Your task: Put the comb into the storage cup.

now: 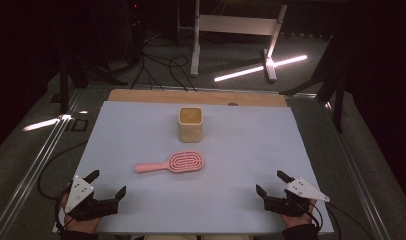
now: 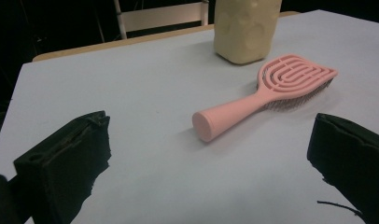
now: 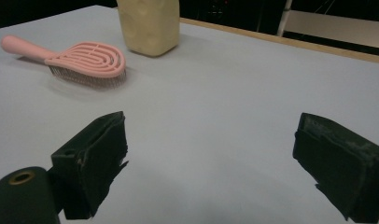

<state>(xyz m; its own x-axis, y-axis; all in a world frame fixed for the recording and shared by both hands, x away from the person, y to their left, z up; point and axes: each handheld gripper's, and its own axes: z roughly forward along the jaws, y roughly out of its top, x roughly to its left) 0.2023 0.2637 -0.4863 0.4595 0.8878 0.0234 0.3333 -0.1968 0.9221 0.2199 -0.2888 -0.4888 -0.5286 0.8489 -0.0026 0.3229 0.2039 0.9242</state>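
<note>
A pink hairbrush (image 1: 172,163) lies bristles down in the middle of the pale mat (image 1: 141,125), handle pointing left; it shows too as the hairbrush (image 2: 271,91) and the hairbrush (image 3: 80,58). Just behind it stands a cream square cup (image 1: 190,124), seen also as the cup (image 2: 246,28) and the cup (image 3: 149,25). My left gripper (image 1: 107,182) rests near the front left corner, open and empty, as the left gripper (image 2: 211,154) confirms. At the front right my right gripper (image 1: 271,182) is open and empty, jaws wide in the right gripper (image 3: 211,163) view.
A wooden table edge (image 1: 196,96) runs along the far side of the mat. Beyond it, a white frame (image 1: 236,30) stands on the dark floor with cables and bright light strips (image 1: 261,67). Metal rails (image 1: 36,160) flank the table.
</note>
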